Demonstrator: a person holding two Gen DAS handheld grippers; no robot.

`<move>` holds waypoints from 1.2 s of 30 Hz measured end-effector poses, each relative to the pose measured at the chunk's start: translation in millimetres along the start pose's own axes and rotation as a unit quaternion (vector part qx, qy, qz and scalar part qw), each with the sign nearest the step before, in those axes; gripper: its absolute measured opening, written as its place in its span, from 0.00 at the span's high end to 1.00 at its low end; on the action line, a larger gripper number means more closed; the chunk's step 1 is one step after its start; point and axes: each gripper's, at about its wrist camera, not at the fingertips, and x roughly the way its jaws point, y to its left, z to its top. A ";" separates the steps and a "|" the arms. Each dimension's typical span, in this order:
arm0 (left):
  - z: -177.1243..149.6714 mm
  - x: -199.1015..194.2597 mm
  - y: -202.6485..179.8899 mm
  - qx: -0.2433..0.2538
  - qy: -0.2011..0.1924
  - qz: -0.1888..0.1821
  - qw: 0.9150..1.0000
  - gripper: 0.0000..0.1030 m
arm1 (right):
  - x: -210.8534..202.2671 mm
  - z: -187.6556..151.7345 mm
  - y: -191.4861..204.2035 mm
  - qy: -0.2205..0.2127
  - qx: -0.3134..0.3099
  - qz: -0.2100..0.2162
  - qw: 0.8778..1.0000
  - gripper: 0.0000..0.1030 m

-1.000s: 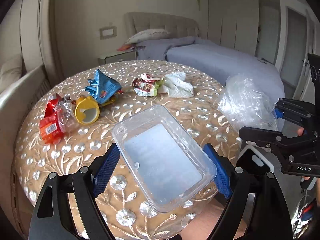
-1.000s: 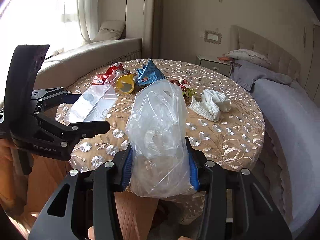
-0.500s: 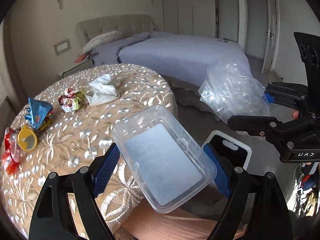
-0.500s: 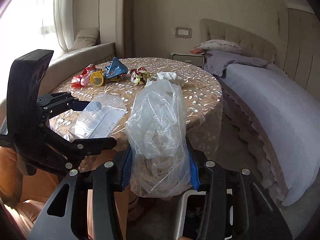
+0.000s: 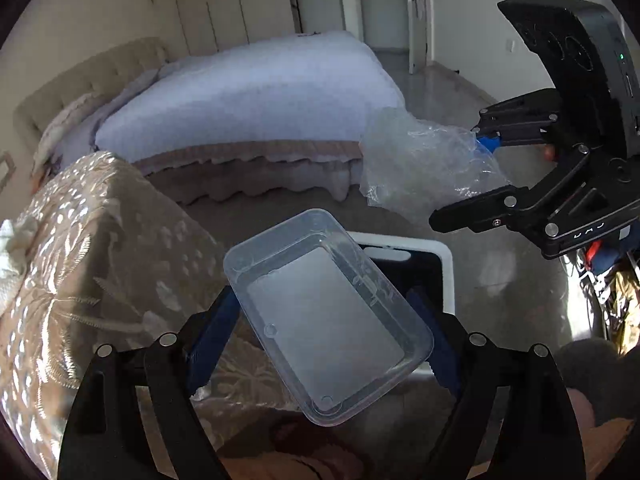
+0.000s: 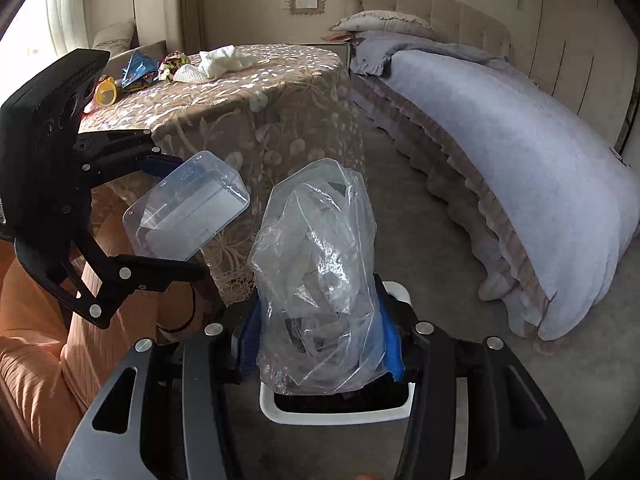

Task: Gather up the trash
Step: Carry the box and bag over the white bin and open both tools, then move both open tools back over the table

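Trash is being carried to the bin [image 6: 276, 410], a white one with a dark inside that sits on the floor at the bottom middle of the right wrist view. A clear plastic box [image 5: 326, 316] is pinched across its sides by the left gripper [image 5: 326, 332], in the lower middle of the left wrist view. The box is held tilted with its open side up and forward, most likely so it can be tipped into the bin just behind it.

A crumpled clear bag [image 6: 320, 280] is held between the blue pads of the right gripper [image 6: 318, 344]. The jaws have just been opening a little, yet the bag is seen squeezed between them, right above the bin. It is probably held there so that it falls straight in when let go.

More trash is left on the round table [image 6: 280, 92] at the upper left of the right wrist view: a yellow cup [image 6: 106, 94], a blue wrapper [image 6: 138, 68], a shiny wrapper [image 6: 174, 62] and a white tissue [image 6: 212, 62]. These are well apart from both grippers, so the job is judged to be only partly done.
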 end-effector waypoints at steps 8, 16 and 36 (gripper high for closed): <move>15.7 71.2 -12.5 0.071 0.031 -0.092 0.993 0.19 | 42.6 -29.7 -41.5 0.067 -0.025 0.012 0.997 0.49; 16.4 109.5 -17.5 0.106 0.068 -0.112 0.986 0.04 | 63.4 -40.3 -70.4 0.100 -0.013 0.027 0.995 0.04; 29.1 42.1 -10.2 0.093 0.002 -0.097 0.991 0.04 | 27.8 -4.9 -36.1 0.057 -0.061 0.035 0.996 0.04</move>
